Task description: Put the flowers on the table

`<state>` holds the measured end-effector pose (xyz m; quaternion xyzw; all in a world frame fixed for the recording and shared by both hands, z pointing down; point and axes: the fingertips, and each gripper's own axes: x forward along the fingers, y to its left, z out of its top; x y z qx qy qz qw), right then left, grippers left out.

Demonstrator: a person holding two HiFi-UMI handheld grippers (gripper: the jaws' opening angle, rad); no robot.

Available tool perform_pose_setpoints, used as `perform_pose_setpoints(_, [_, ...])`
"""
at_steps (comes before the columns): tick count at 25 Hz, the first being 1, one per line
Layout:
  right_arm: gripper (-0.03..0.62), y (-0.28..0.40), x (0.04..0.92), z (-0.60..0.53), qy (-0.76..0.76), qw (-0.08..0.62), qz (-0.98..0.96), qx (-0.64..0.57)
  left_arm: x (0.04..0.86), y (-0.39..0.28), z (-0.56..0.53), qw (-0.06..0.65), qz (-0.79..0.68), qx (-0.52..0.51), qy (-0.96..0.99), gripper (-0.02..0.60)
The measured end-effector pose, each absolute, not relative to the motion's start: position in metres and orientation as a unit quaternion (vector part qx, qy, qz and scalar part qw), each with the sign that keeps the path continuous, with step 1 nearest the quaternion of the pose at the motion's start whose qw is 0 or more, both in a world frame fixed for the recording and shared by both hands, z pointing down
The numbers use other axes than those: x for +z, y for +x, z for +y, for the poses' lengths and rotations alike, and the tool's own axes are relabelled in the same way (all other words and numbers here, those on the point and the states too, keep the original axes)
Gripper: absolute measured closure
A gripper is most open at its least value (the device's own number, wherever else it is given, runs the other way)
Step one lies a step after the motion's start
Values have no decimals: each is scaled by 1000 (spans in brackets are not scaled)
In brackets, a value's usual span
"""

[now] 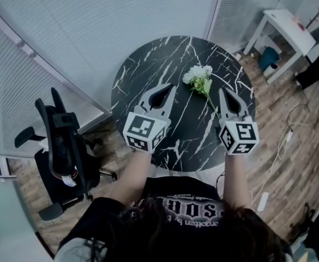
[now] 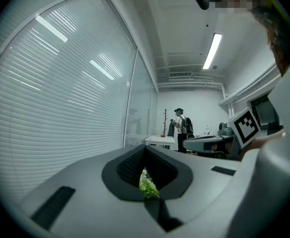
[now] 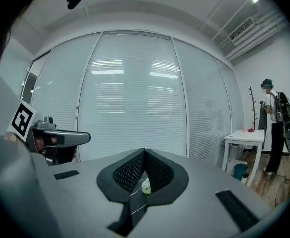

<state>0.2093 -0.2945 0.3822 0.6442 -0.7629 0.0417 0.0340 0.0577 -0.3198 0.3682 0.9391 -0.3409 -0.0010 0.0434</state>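
A small bunch of white flowers (image 1: 198,75) with a green stem lies on the round black marble table (image 1: 148,64), heads toward the far side. My right gripper (image 1: 222,90) hovers just right of the stem's lower end, jaws shut with nothing between them. My left gripper (image 1: 173,85) stands left of the bunch, also shut and empty. In the left gripper view, green leaves of the flowers (image 2: 148,188) show through the gap behind the closed tips of the left gripper (image 2: 145,148). The right gripper view shows a white blossom of the flowers (image 3: 145,186) below the right gripper (image 3: 145,150).
A black office chair (image 1: 61,146) stands left of the table. Glass walls with blinds run behind it. A white side table (image 1: 287,29) is at the back right, with cables on the wooden floor (image 1: 290,141). A person (image 3: 273,128) stands by that table.
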Motion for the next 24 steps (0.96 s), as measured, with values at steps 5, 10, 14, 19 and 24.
perform_pose_setpoints(5, [563,207,379,-290,645,31,-762,38,366,56,-317,40,-338,-1,940,583])
perform_pose_setpoints(10, [563,205,372,-287,651,27,-758,26,363,52,-316,39,-338,-6,940,583])
perform_pose_setpoints(14, [563,205,370,-284,654,24,-756,22,362,50,-316,38,-339,-10,940,583])
perform_pose_setpoints(19, [563,205,366,-281,654,18,-756,23,359,49,-316,38,-338,-13,940,583])
perform_pose_setpoints(24, [563,208,367,-278,656,20,-754,21,360,50,-316,37,-338,-12,940,583])
